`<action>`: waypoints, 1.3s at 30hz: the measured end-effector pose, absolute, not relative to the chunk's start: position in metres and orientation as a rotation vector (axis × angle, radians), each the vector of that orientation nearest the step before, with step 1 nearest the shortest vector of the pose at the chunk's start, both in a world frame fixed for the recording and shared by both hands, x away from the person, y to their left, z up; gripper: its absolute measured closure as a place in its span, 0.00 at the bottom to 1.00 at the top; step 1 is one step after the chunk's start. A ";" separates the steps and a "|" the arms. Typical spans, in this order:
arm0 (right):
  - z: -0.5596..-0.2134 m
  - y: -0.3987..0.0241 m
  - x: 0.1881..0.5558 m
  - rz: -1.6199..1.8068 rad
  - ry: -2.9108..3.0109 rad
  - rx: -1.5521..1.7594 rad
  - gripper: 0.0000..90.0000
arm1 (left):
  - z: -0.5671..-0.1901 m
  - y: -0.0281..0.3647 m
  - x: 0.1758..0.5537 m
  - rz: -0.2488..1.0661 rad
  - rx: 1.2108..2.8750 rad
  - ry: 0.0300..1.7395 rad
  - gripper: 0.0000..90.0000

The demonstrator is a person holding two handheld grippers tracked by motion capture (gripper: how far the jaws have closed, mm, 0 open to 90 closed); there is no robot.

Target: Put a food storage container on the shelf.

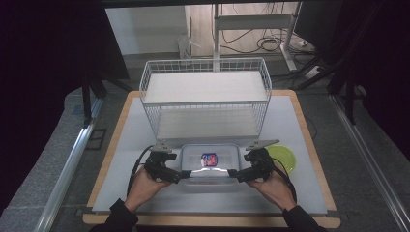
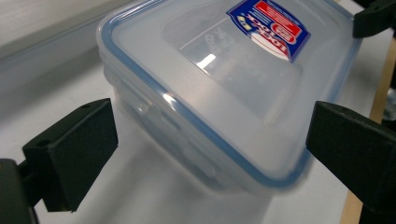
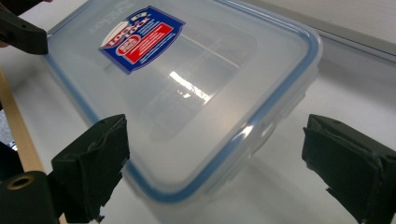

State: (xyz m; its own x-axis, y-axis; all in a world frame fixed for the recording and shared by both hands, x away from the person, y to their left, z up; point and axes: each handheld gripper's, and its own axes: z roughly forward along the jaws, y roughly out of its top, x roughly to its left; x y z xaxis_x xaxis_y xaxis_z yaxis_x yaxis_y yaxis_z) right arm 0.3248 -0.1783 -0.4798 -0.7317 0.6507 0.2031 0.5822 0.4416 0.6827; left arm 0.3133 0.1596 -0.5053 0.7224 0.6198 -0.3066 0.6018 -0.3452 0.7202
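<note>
Clear box (image 1: 211,164) sits on table (image 1: 121,159), near wire basket (image 1: 205,96). Our left gripper (image 1: 183,175) and right gripper (image 1: 234,174) wide open at near corners. We squeeze both sides evenly, lift level.

A white wire rack (image 1: 205,96) with two shelves is placed at the far side of the desk (image 1: 121,159), which is covered by a light mat and edged in wood. A round green lid (image 1: 285,157) is laid flat near the right edge. Cables (image 1: 263,44) are seen on the floor behind.
</note>
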 end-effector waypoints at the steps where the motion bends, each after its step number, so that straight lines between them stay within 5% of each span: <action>1: -0.480 -0.177 0.328 1.170 2.598 1.122 0.09 | -0.507 0.159 0.317 0.000 2.039 0.927 0.02; 11: -0.488 -0.171 0.349 1.211 2.697 1.290 0.07 | -0.517 0.156 0.332 -0.185 2.010 0.940 0.00; 21: -0.484 -0.169 0.339 1.177 2.716 1.287 0.12 | -0.507 0.159 0.314 -0.094 2.042 0.913 0.09; 29: -0.480 -0.190 0.322 1.349 2.609 1.341 0.40 | -0.510 0.170 0.292 -0.100 1.983 0.888 0.29; 39: -0.479 -0.206 0.305 1.434 2.602 1.312 0.55 | -0.514 0.183 0.286 -0.161 1.852 0.912 0.50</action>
